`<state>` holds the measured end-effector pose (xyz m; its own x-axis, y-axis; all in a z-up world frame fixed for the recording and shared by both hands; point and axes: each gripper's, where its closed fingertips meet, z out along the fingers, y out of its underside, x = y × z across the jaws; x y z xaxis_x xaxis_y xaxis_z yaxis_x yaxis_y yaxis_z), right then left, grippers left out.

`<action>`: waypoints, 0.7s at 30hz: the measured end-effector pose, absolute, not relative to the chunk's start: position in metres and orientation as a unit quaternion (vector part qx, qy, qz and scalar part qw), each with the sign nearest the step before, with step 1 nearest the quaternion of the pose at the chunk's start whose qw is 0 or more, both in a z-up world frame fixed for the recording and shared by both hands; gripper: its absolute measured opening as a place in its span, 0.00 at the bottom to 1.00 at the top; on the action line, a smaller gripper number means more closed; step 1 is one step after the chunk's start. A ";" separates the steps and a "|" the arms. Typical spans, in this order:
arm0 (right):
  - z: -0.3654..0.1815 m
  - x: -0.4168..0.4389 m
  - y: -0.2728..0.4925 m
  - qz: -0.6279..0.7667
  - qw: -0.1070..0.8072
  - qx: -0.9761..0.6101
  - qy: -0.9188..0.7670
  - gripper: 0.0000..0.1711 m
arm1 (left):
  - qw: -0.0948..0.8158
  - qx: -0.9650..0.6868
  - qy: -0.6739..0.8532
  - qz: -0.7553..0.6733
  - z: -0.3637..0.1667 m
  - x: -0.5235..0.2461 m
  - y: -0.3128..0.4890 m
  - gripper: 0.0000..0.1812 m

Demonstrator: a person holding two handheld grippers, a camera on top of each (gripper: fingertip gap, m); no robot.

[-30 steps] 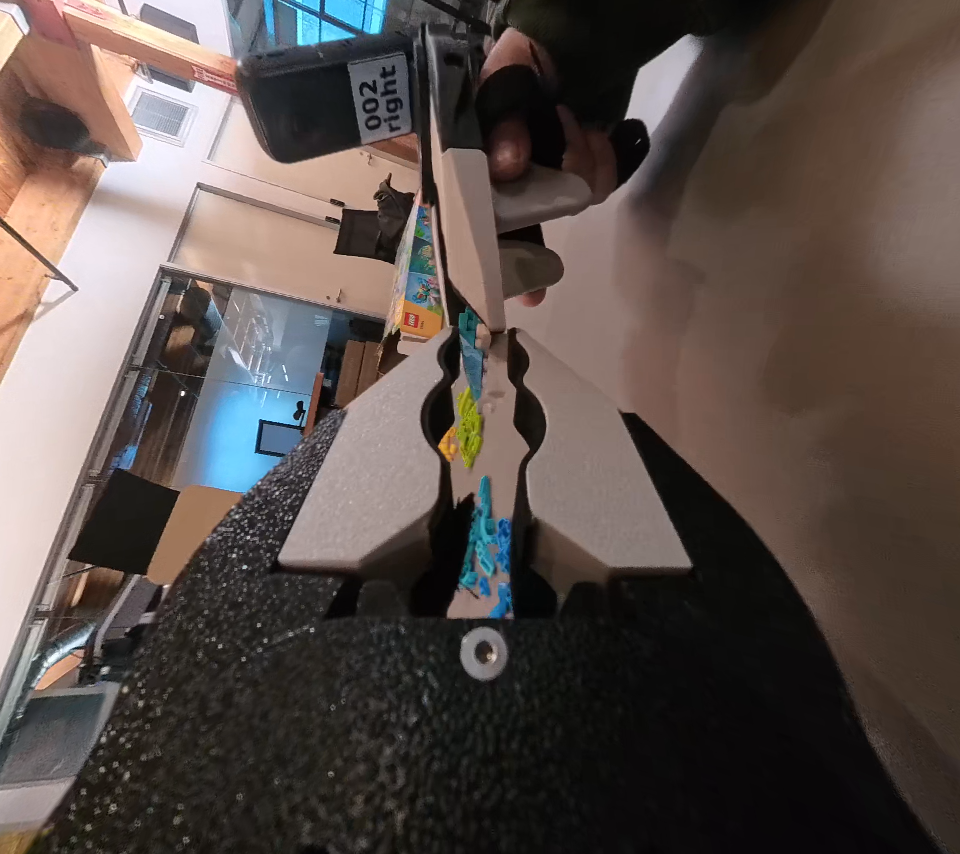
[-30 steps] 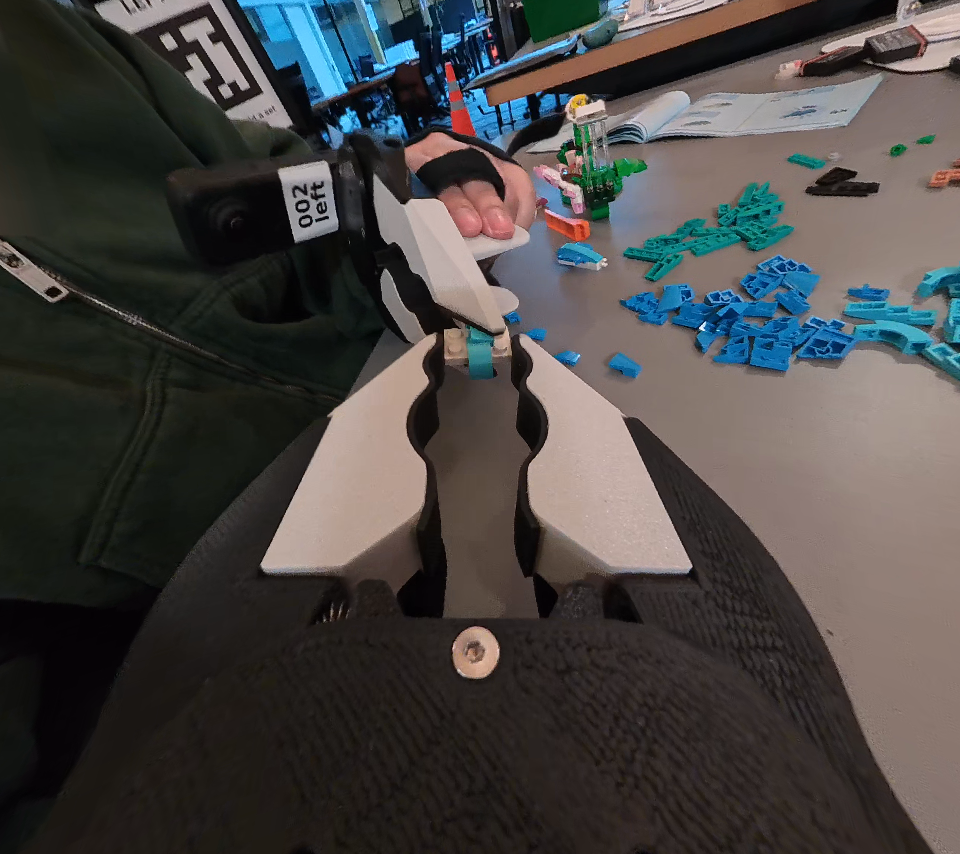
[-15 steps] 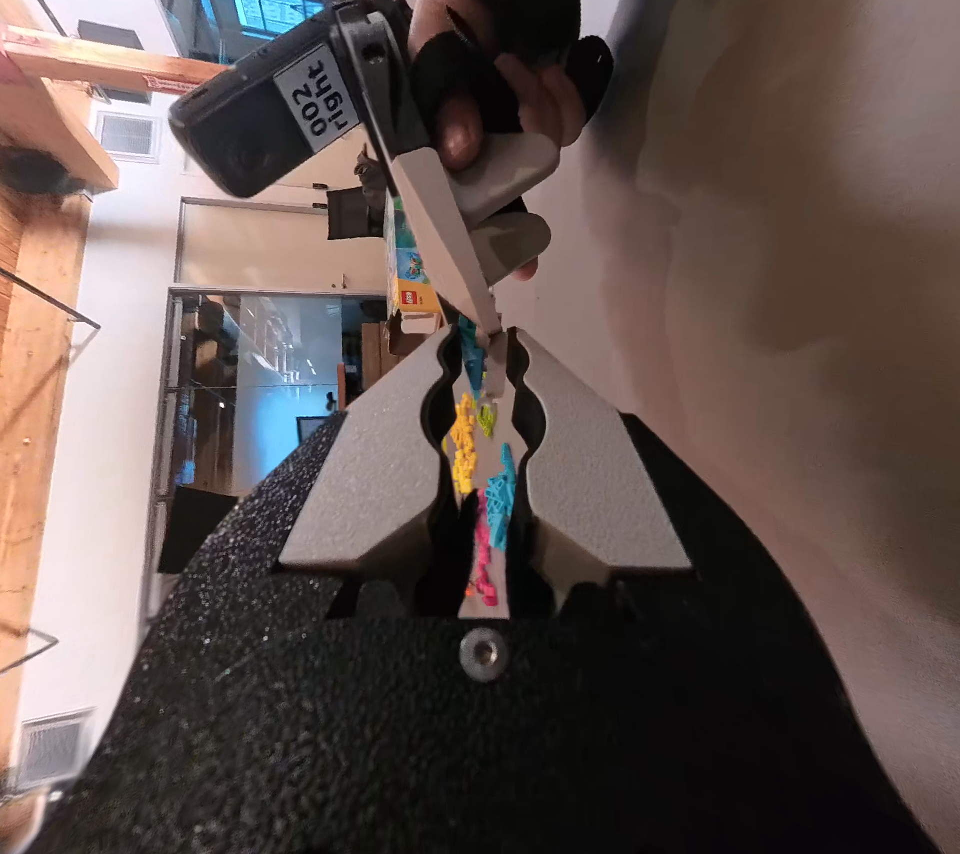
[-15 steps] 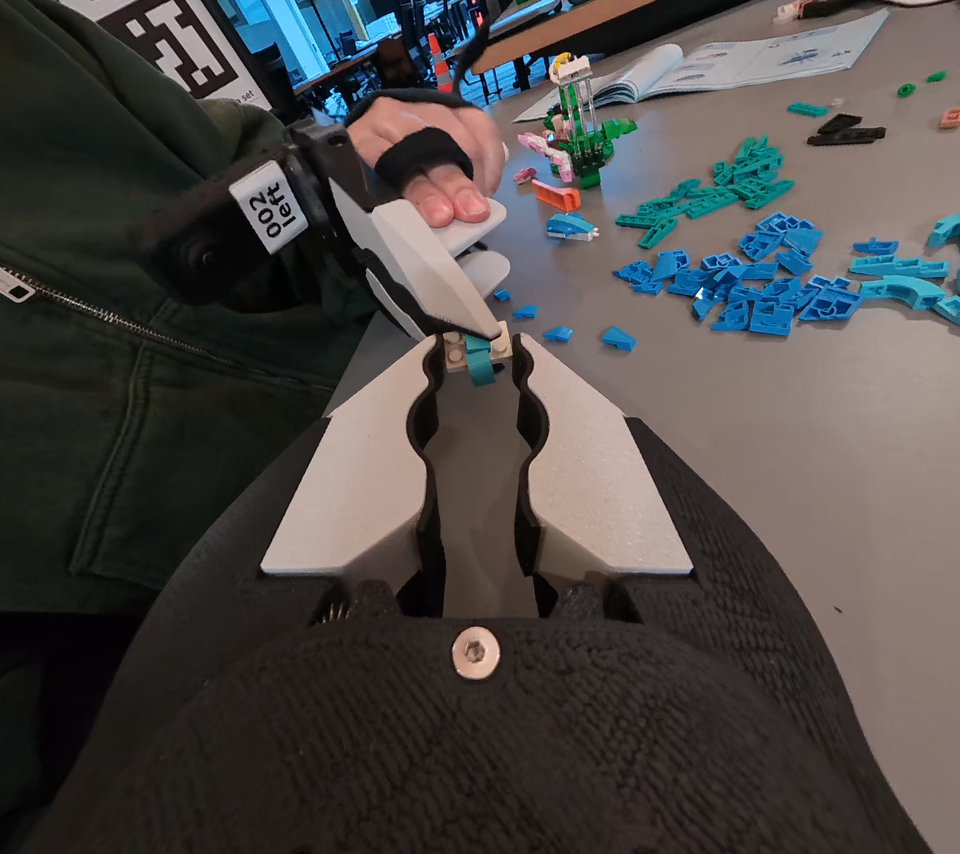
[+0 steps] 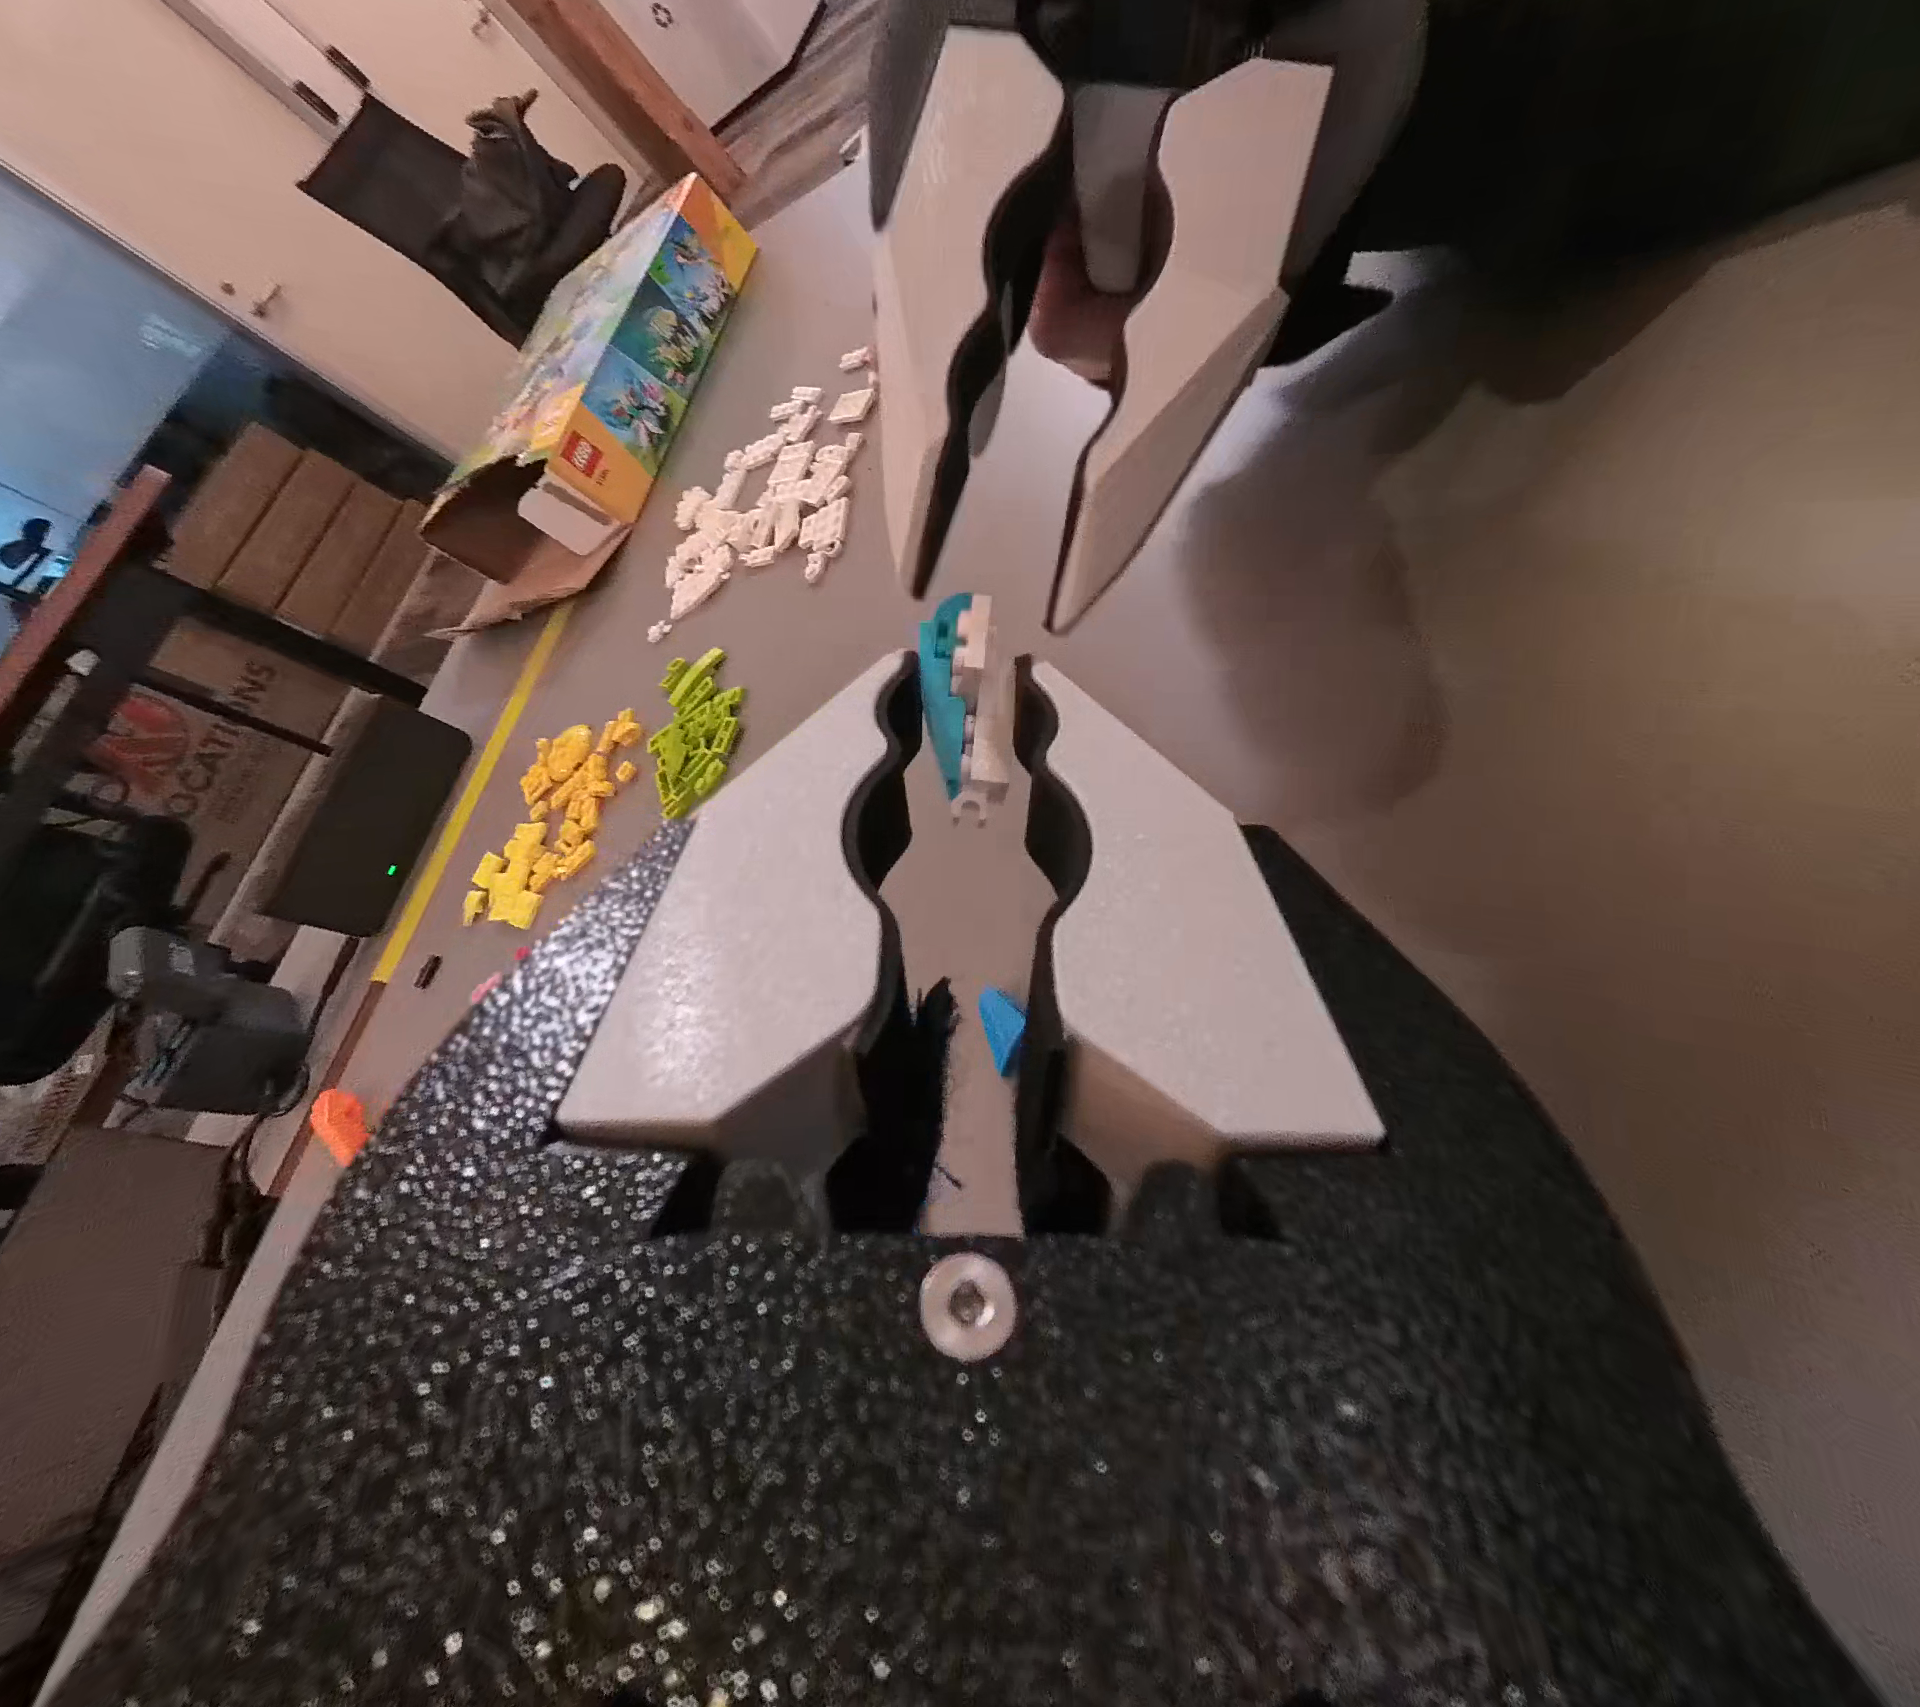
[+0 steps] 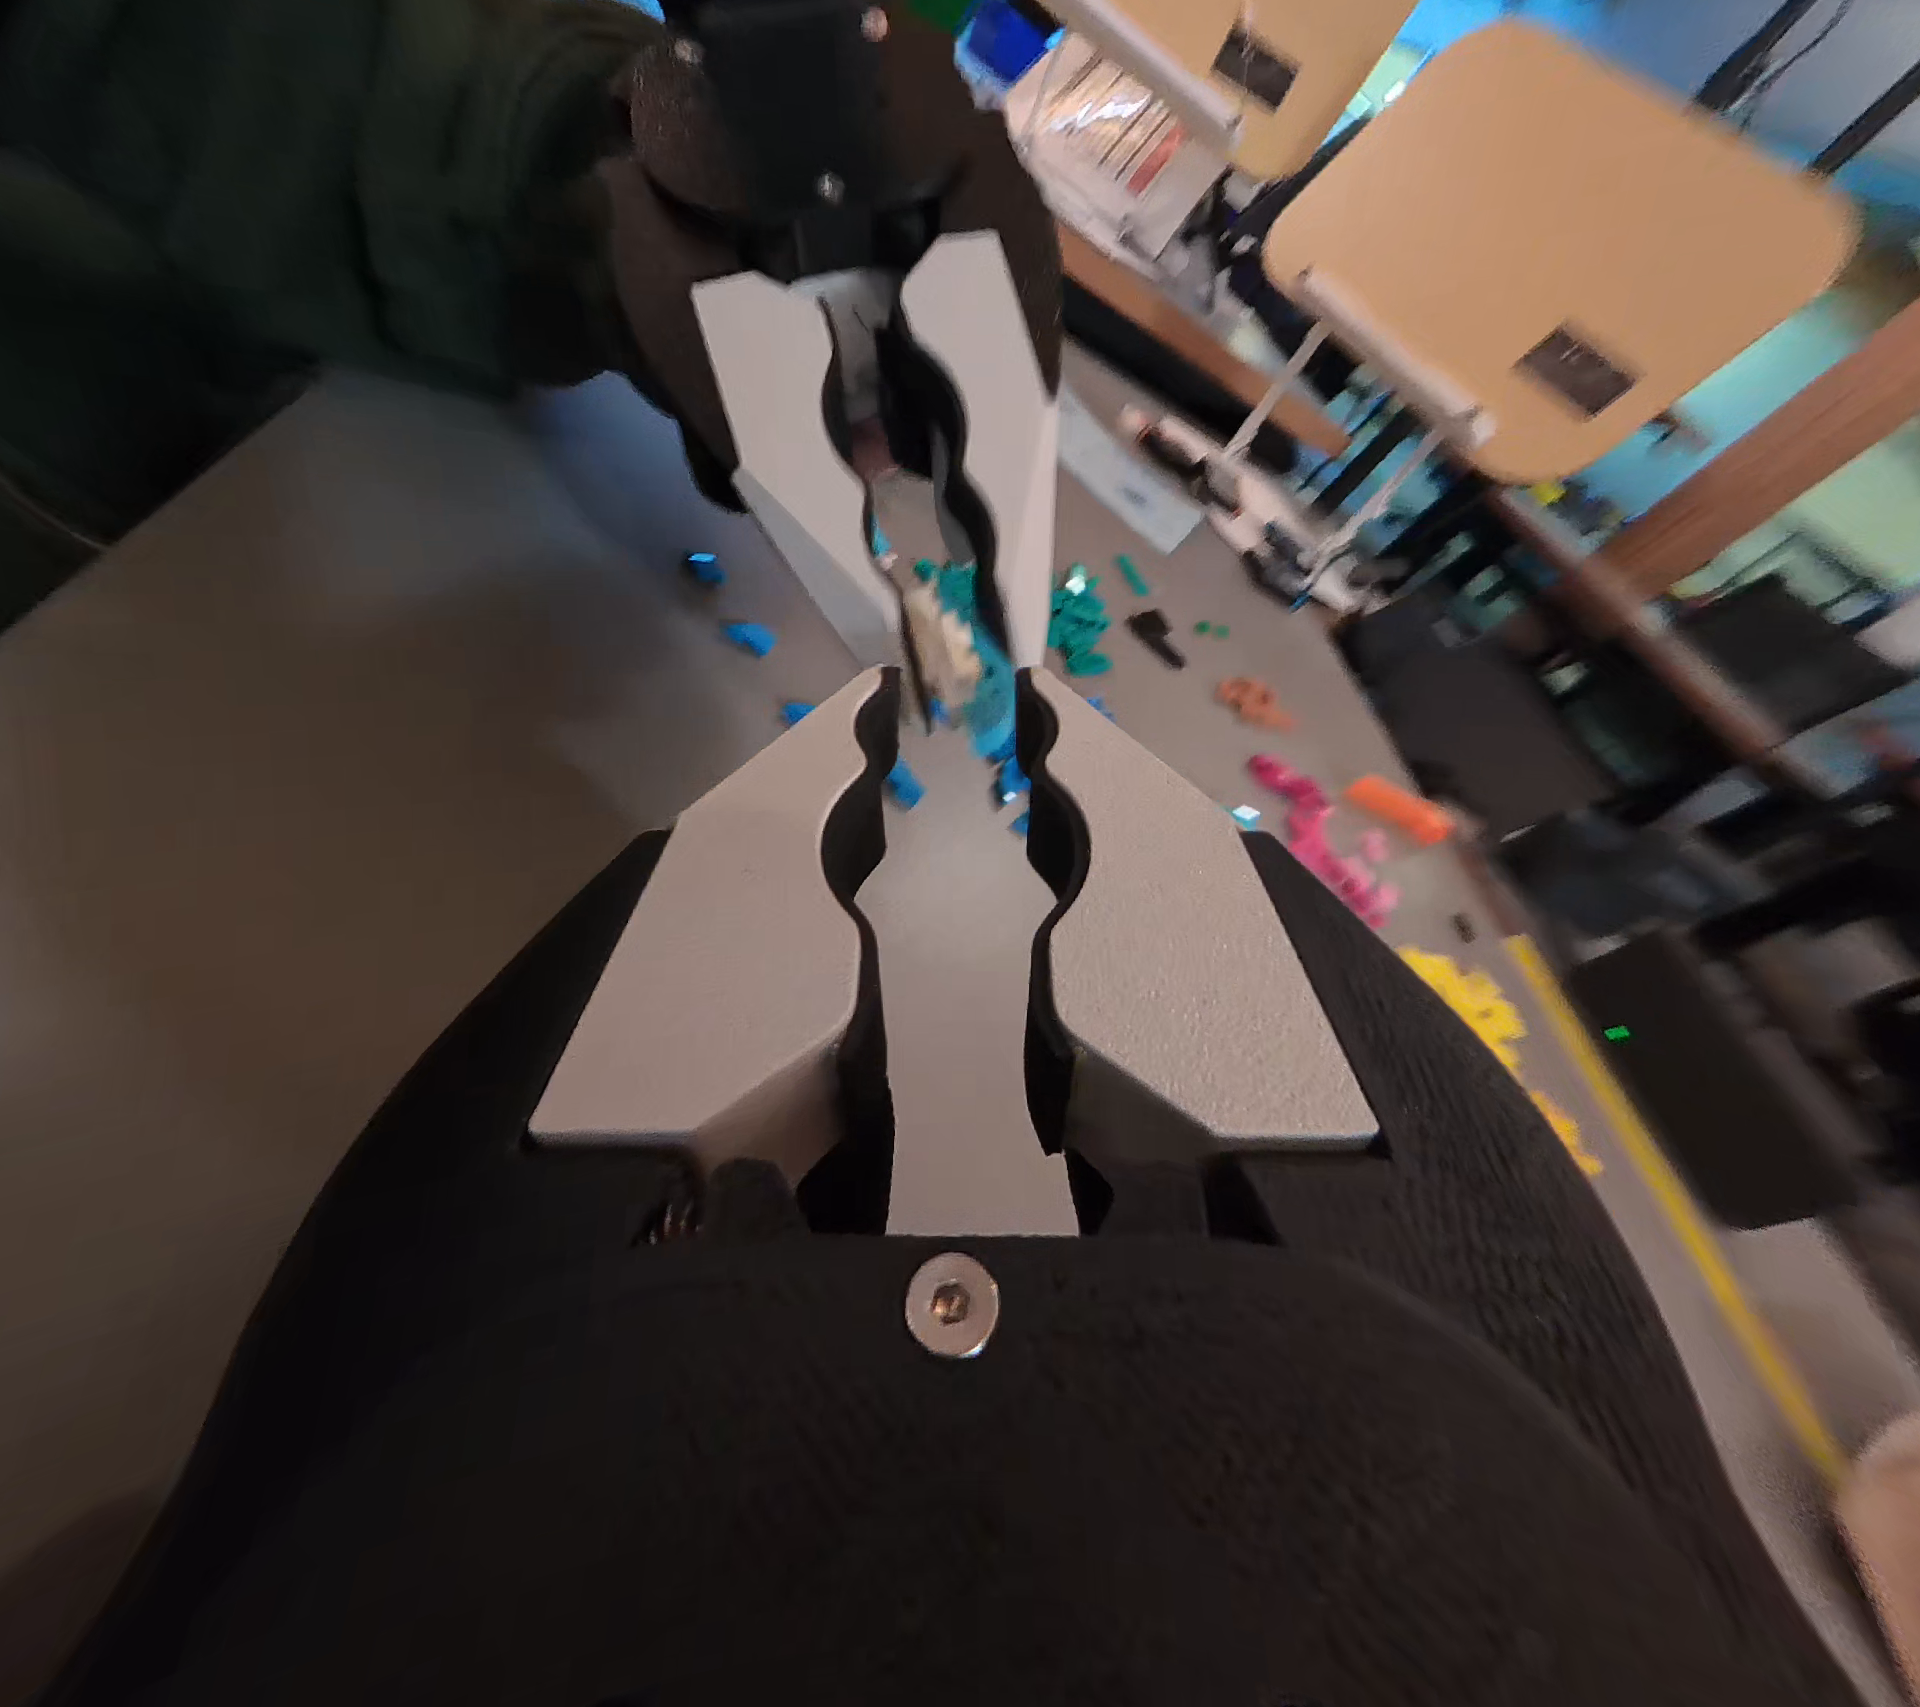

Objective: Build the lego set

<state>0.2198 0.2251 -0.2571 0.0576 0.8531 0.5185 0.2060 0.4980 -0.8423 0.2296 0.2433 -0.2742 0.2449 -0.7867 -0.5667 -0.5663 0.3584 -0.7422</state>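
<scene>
Teal-and-white sub-assembly [image 5: 966,701] is pinched in the left gripper [image 5: 966,681]; the right gripper [image 5: 982,608], spread, is judged released; regrasping is required next.

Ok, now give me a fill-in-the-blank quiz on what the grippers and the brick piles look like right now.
1. Only the ___ gripper holds the lego assembly.
2. The right gripper faces it with its jaws ___.
3. The lime green pile lies between the white pile and the ___ pile.

Missing words: left; open; yellow
</scene>
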 end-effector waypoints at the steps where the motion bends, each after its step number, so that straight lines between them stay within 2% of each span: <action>1: -0.254 0.220 0.225 0.270 0.601 -0.416 -0.627 0.12 | 0.555 -0.558 0.609 -0.099 -0.276 0.230 0.243 0.08; 7: -0.262 0.222 0.224 0.260 0.585 -0.427 -0.638 0.09 | 0.555 -0.548 0.617 -0.108 -0.277 0.232 0.238 0.08; 15: -0.271 0.224 0.225 0.283 0.547 -0.450 -0.646 0.13 | 0.561 -0.548 0.607 -0.127 -0.275 0.231 0.237 0.08; 21: -0.269 0.225 0.225 0.291 0.553 -0.444 -0.642 0.06 | 0.549 -0.550 0.611 -0.153 -0.275 0.232 0.231 0.08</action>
